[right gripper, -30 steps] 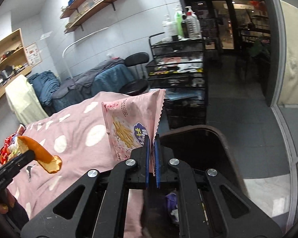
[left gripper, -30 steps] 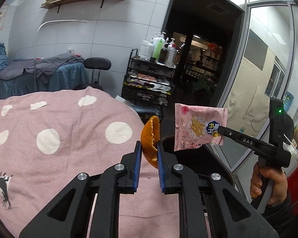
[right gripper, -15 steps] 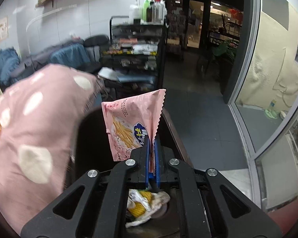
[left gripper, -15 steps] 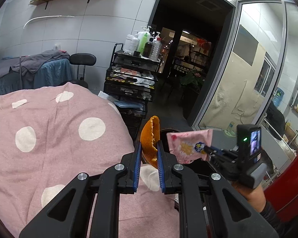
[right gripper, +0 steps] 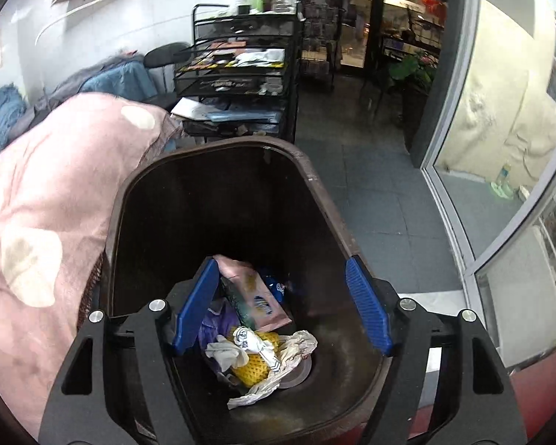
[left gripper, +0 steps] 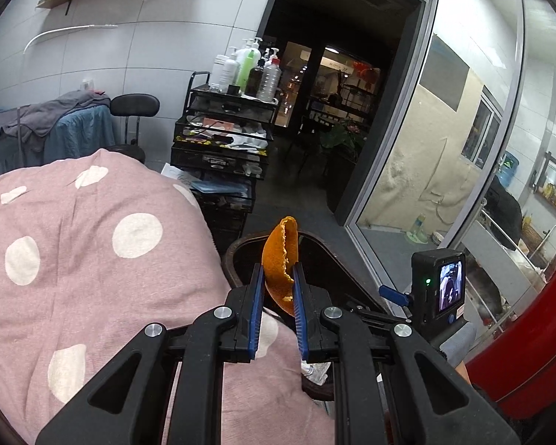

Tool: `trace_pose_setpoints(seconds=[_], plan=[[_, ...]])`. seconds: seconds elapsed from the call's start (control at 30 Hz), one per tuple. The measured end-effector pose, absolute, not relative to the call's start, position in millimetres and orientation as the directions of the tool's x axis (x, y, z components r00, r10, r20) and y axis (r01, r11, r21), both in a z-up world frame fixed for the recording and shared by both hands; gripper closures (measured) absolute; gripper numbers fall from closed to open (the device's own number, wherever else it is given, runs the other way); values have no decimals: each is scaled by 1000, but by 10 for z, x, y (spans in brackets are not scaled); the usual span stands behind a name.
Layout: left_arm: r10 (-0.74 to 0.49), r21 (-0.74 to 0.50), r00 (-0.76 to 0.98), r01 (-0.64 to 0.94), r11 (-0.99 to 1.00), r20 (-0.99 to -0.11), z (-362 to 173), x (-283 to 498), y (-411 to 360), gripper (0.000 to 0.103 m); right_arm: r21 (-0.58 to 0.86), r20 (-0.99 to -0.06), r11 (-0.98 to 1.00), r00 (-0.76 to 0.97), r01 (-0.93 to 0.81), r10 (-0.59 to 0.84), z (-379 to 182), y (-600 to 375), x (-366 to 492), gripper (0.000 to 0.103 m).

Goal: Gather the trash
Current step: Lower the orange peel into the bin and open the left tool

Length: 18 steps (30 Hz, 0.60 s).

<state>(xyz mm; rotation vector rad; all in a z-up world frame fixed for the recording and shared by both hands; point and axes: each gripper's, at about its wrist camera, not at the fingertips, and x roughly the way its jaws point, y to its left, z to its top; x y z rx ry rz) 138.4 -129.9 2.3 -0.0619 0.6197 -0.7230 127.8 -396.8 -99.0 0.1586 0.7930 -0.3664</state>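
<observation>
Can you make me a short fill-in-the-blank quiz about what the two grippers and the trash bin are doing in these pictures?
1. The left gripper is shut on a piece of ____ peel.
2. The right gripper, whose jaws have just been opening, hangs over the bin with ____ between its pads.
3. The pink snack bag now lies inside the ____.
4. The blanket beside the bin is pink with ____ dots.

Missing words: orange; nothing; bin; white

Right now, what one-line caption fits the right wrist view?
Right gripper, fingers just opened and empty, over the brown trash bin, pink snack packet lying inside on crumpled wrappers.
</observation>
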Motion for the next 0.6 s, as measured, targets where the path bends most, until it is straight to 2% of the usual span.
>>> trace_pose_setpoints(seconds=[0.23, 0.6], plan=[[-664, -258, 546, 640, 724, -511, 47, 1398, -1534, 87, 12, -669, 898, 671, 440, -320, -767, -4067, 1192, 21], [-681, -266, 462, 680, 683, -568, -86, 1526, -1976, 87, 49, -621, 852, 684, 521, -383, -433, -4367, 1027, 17]])
